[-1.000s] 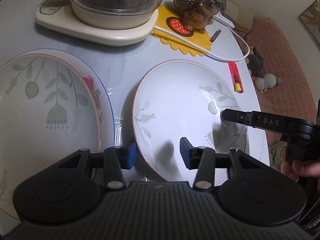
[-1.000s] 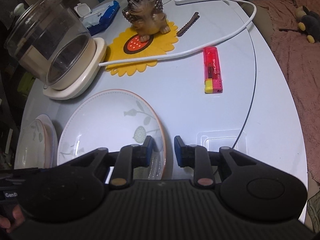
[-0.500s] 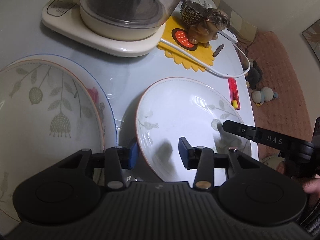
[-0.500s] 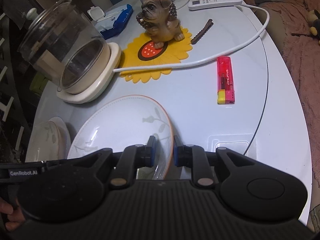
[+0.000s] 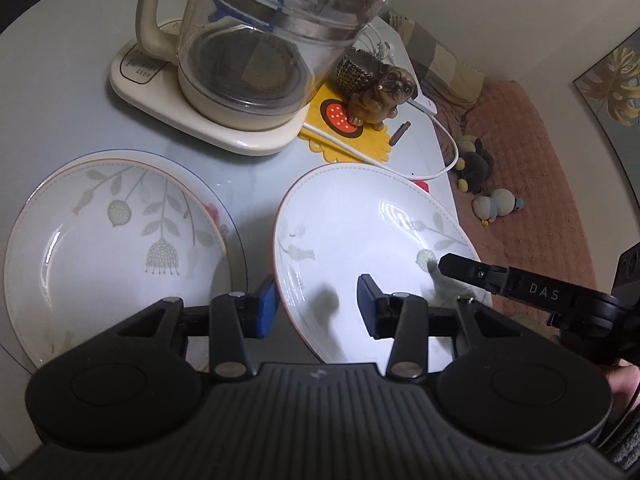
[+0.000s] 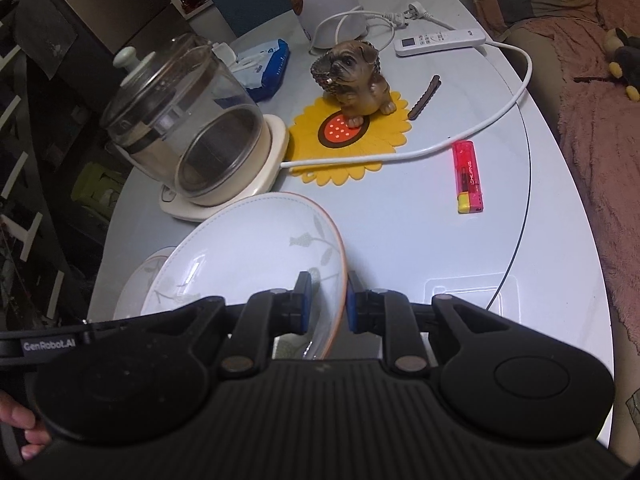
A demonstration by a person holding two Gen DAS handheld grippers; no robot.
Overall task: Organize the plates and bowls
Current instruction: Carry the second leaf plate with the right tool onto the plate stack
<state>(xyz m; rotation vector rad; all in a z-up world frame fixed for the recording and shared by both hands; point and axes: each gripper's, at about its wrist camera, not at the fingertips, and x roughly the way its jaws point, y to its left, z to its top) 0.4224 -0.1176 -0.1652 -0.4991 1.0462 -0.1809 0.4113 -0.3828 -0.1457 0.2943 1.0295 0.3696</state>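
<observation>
I hold the leaf-patterned plate (image 5: pixel 372 240) by opposite rims, lifted clear of the table (image 6: pixel 400 216): my right gripper (image 6: pixel 326 302) pinches narrow on one edge, my left gripper (image 5: pixel 316 306) straddles the other. Glazed rim could slip (thin bite only), dropping it onto the stacked plates (image 5: pixel 116 240) just beside, or clipping the glass kettle (image 5: pixel 272 52).

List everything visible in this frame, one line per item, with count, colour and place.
held plate: one, white with leaf print, lifted at a tilt between both grippers.
stacked plates: at least two, white and floral, on the table left of the held one.
glass kettle: one, clear on a cream base, far side.
dog figurine: one, brown, on a yellow sunflower mat.
lighter: one, red, right of the white cable.
remote: one, white, far edge.
soft toys: several, on the pink rug.
left gripper: black, straddles the plate's near rim.
right gripper: black, clamped on the opposite rim.
</observation>
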